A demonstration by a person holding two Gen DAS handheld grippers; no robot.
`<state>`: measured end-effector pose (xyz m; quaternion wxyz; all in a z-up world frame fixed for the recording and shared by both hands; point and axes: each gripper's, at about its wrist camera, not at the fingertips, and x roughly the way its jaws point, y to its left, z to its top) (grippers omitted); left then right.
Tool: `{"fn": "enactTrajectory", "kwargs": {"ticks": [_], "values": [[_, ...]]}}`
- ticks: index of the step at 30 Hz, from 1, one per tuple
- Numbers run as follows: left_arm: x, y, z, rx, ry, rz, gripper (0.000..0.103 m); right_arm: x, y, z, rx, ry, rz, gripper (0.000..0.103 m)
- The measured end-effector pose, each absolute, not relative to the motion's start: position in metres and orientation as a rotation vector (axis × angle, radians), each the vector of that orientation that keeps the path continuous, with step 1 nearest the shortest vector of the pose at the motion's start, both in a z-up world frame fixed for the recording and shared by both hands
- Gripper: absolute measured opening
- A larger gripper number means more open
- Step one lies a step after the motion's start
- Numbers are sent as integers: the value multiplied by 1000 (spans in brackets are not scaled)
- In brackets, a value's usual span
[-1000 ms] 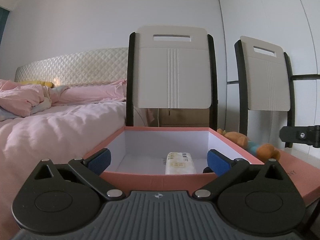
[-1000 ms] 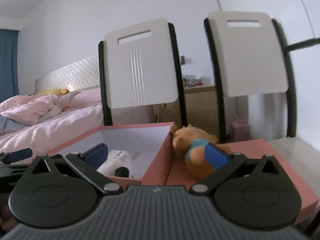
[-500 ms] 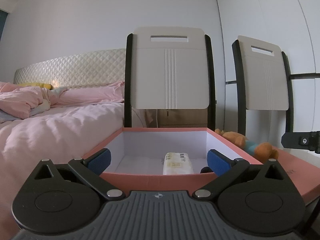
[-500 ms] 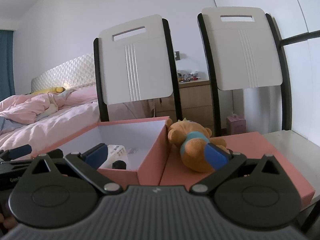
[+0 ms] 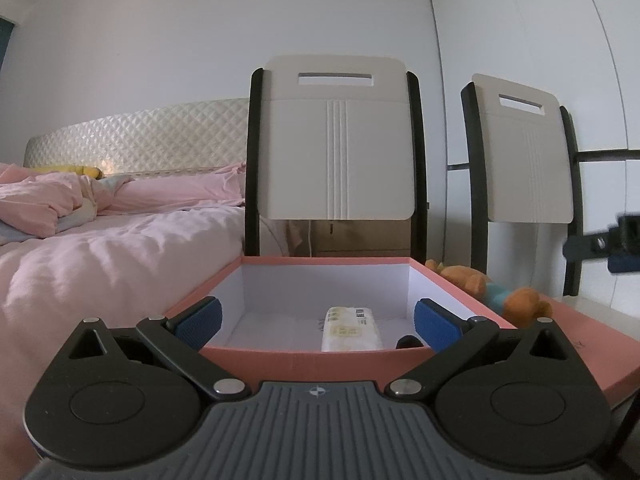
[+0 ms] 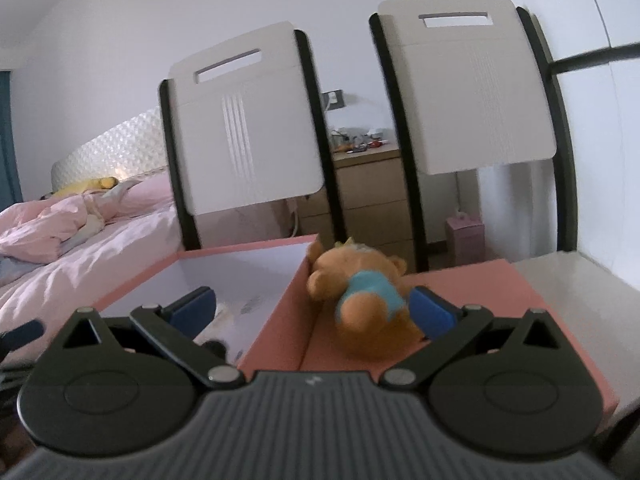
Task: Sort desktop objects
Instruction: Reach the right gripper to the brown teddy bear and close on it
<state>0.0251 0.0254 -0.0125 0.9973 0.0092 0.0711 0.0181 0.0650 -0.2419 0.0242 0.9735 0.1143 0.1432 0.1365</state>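
**Q:** What do your two cameras show right now?

**A:** Your left tongs (image 5: 316, 322) are spread wide and hold nothing. They face an open pink box (image 5: 312, 358) with a white lining. A white tissue pack (image 5: 351, 330) lies flat on the box floor, and a small dark object (image 5: 408, 342), too hidden to name, sits beside it. Your right tongs (image 6: 312, 308) are also spread and hold nothing. Their right pad is just beside the plush bear's legs; I cannot tell if it touches.

**Q:** Where exactly is the bear?

**A:** The plush bear (image 6: 362, 292), orange with a blue shirt, lies on its side on the pink lid (image 6: 472, 284), which rests on the worktop (image 6: 568, 280). Its head leans against the outer wall of the box. Two chair backs and a bed with pink bedding stand behind.

**Q:** How will it handle?

**A:** It looks soft and light, so it will likely squash under pressure and not slip. I judge the blue-shirted belly the best place to pinch: it is the thickest part, and a limb might flop.
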Motion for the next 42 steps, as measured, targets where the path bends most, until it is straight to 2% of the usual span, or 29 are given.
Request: {"fn": "enactTrajectory", "kwargs": {"ticks": [6,18,28,32,33,34,37,42], "values": [[25,24,-13,18,145,30,103,118,-264,33,325,370,240,103],[30,24,-16,17,162,32,103,201,-277,-19,360,586,222,103],[33,30,-17,-6,185,18,103,231,-240,-41,108,627,275,103],[33,29,-17,-10,186,17,103,238,-238,-49,102,631,274,102],[33,28,-17,-9,186,17,103,239,-239,-50,111,630,274,101],[33,28,-18,-7,186,17,103,240,-240,-50,119,631,276,92],[33,27,-18,-3,185,17,103,239,-244,-50,150,623,283,80],[31,26,-17,-14,172,5,103,230,-248,-38,186,606,272,71]]}}
